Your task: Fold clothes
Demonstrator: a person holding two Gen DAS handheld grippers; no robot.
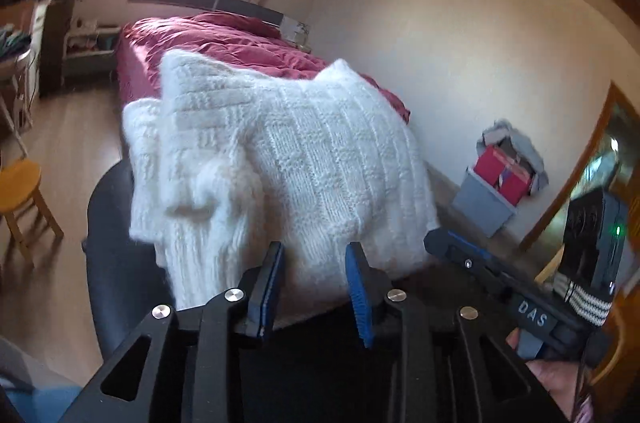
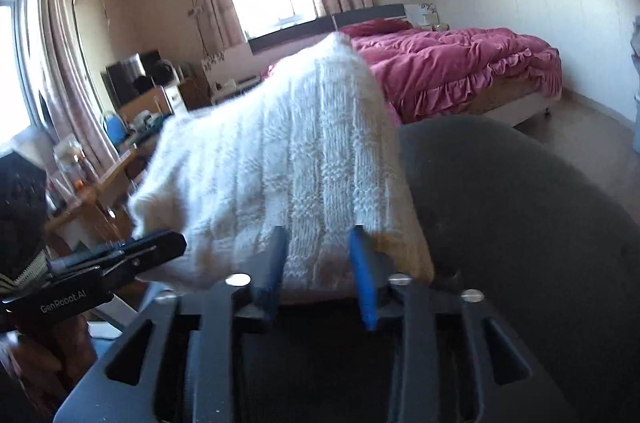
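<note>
Left tool (image 1: 316,255): seen from its own camera with the two blue-padded fingers (image 1: 269,287) parted to a moderate gap; the white knit lies across and beyond the tips, and whether any cloth is pinched between them cannot be told.
Right tool (image 2: 318,243): shown likewise with its fingers spread apart and the knit's lower edge draped over both tips; no firm hold can be made out. In the left view its tip is seen at 3 o'clock, touching the knit's right edge.
White knit sweater (image 1: 280,159): bunched and partly doubled over, raised above the dark surface, directly at 12 o'clock of both tools; motion blur is noted along its edges.
Dark round desk (image 2: 520,223): seen beneath the sweater, stretching to 3 o'clock in the right view.
Bed with red quilt (image 2: 460,63): placed behind the sweater, at 1 o'clock in the right view, against the wall.
Wooden stool (image 1: 24,191): set on the floor at 9 o'clock in the left view.
Hand (image 1: 560,383): glimpsed at 4 o'clock in the left view, under the right tool's body.
</note>
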